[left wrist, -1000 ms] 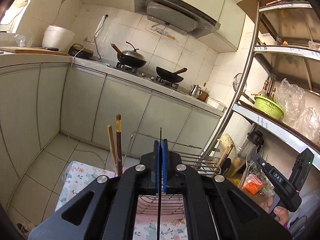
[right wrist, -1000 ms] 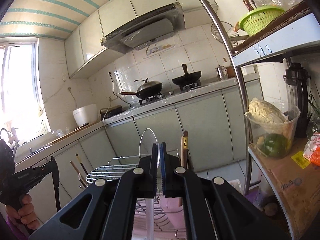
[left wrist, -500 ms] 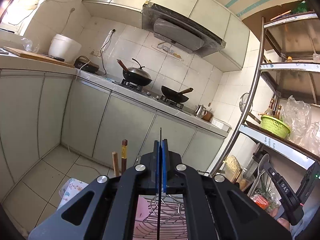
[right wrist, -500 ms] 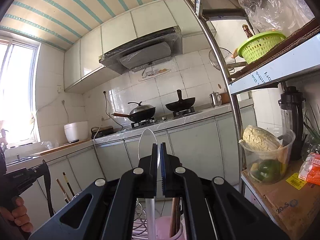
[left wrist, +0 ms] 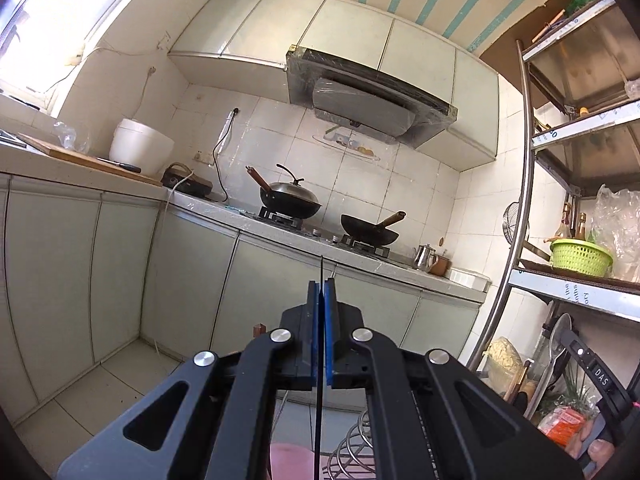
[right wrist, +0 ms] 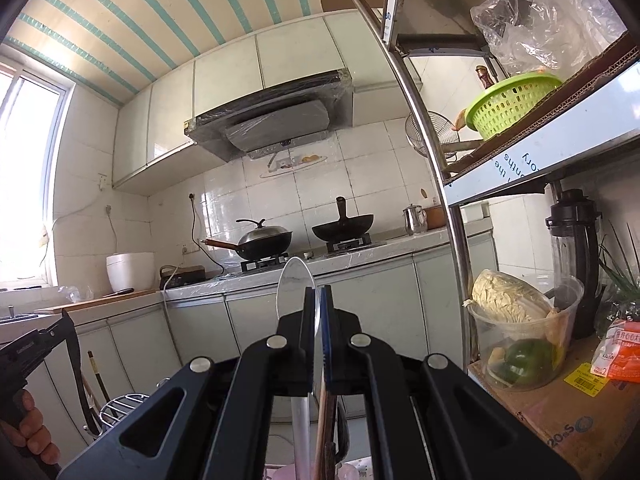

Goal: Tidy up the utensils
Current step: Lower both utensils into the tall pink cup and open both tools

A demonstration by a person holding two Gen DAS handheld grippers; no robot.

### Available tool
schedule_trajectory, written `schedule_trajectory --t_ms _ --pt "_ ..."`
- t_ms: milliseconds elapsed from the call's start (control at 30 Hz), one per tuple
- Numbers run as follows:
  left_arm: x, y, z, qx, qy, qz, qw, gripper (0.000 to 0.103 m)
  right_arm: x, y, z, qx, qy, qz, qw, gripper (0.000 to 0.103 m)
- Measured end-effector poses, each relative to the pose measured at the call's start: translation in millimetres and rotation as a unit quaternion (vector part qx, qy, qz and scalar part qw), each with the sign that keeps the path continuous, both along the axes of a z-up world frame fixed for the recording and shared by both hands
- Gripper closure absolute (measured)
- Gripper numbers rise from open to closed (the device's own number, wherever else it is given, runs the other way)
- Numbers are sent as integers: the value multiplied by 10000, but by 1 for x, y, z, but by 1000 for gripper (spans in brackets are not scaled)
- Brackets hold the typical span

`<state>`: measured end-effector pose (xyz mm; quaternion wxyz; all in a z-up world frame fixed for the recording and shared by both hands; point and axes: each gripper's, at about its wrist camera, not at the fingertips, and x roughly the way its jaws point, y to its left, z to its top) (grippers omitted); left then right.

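My left gripper (left wrist: 321, 284) is shut on a thin black utensil (left wrist: 319, 400), seen edge-on as a dark line running up past the pads. In the right wrist view that utensil (right wrist: 76, 360) hangs flat and dark at the far left. My right gripper (right wrist: 318, 290) is shut on a metal spoon (right wrist: 297, 284), bowl up and handle down between the jaws. A pink holder (left wrist: 288, 460) and a wire rack (left wrist: 352, 452) show below the left gripper. Brown chopsticks (right wrist: 323, 420) stand under the right gripper.
A counter with two woks (left wrist: 290, 204) runs along the tiled back wall under a range hood. At the right stands a metal shelf post (right wrist: 448, 208), with a green basket (right wrist: 512, 104), a tub of vegetables (right wrist: 520, 340) and a cardboard box (right wrist: 560, 412).
Both grippers have tipped upward, so the rack, holder and chopsticks have slid to the bottom of both views and more wall and ceiling shows. Both grips are unchanged.
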<state>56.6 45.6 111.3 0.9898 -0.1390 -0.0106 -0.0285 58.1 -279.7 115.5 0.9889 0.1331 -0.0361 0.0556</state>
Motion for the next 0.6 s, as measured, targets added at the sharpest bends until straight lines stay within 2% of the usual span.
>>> schedule_trajectory --t_ms 400,600 --pt "17 -23 -33 718 -195 413 9964 102 15 4 -26 -153 -178 -201 9995 100" --pt "15 -25 -43 764 -72 389 9963 102 17 4 -35 -143 12 -110 9998 100"
